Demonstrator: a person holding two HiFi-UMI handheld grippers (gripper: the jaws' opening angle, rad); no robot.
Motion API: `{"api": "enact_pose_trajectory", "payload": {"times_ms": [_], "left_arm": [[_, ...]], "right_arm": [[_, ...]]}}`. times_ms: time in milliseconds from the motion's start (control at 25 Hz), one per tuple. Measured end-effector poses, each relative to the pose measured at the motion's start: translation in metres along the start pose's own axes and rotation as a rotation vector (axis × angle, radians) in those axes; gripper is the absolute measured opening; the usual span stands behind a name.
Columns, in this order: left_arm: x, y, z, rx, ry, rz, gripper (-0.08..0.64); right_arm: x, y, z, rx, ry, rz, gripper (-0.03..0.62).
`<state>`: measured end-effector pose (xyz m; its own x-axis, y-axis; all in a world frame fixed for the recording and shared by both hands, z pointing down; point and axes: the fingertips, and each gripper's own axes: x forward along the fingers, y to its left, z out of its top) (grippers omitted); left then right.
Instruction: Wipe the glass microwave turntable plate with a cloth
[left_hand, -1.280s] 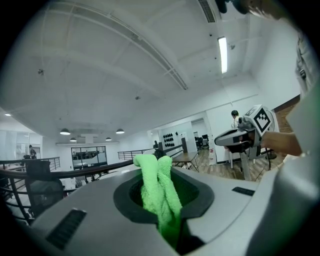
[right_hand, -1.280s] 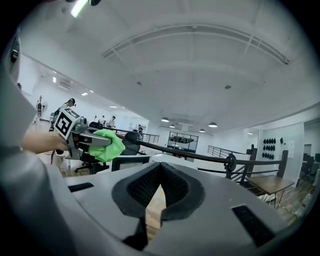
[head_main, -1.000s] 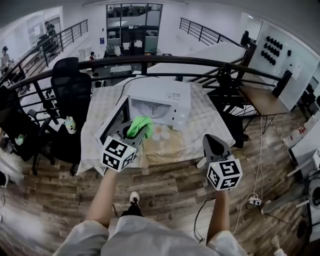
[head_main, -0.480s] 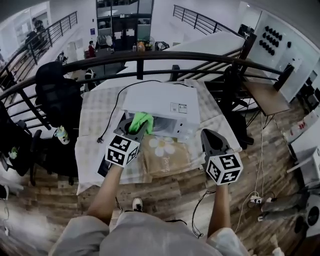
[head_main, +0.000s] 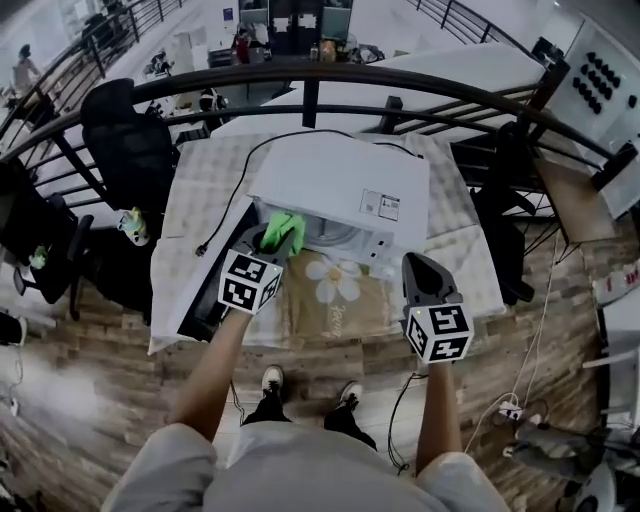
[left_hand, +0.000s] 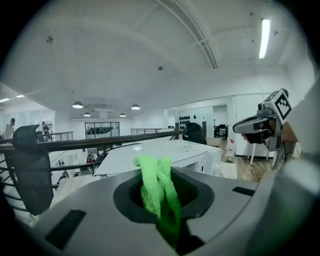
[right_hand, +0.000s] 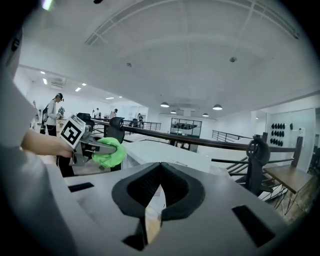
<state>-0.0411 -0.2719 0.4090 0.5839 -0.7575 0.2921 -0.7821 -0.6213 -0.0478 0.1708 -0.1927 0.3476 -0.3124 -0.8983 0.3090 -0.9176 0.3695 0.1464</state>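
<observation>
A white microwave (head_main: 340, 190) stands on the table with its door (head_main: 212, 290) swung open to the left. Its cavity (head_main: 335, 237) shows only as a pale opening, and I cannot make out the glass turntable plate in it. My left gripper (head_main: 277, 243) is shut on a bright green cloth (head_main: 283, 229) and sits at the left side of that opening. The cloth (left_hand: 157, 192) bunches up between the jaws of the left gripper (left_hand: 167, 227). Shut on nothing, my right gripper (head_main: 422, 277) hangs in front of the microwave's right corner. Its jaws (right_hand: 152, 220) leave only a thin slit.
The table (head_main: 205, 185) has a pale checked cover. A brown bag with a daisy print (head_main: 335, 290) lies before the microwave. A black power cord (head_main: 236, 185) runs off left. A dark railing (head_main: 330, 75) stands behind the table, with a black office chair (head_main: 125, 140) to its left.
The head view has moved closer over the table. The left gripper with the cloth stays at the microwave's opening. The right gripper has risen slightly towards the microwave's right front.
</observation>
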Motion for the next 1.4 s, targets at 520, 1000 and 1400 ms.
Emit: {"api": "enact_pose_trajectory", "payload": {"times_ms": [520,1000,1400], "left_arm": [[0.128,0.045,-0.110,0.069,0.134,0.134,0.067],[0.193,0.038,-0.158,0.119,0.198,0.107,0.066],[0.201,-0.038,-0.148,-0.042,0.198,-0.041,0.063]], "right_arm": [[0.085,0.005,-0.086,0.041,0.089,0.085,0.014],[0.095,0.010,-0.126,0.072,0.106,0.066,0.014],[0.074,-0.009,-0.124,0.074,0.108,0.034,0.014]]}}
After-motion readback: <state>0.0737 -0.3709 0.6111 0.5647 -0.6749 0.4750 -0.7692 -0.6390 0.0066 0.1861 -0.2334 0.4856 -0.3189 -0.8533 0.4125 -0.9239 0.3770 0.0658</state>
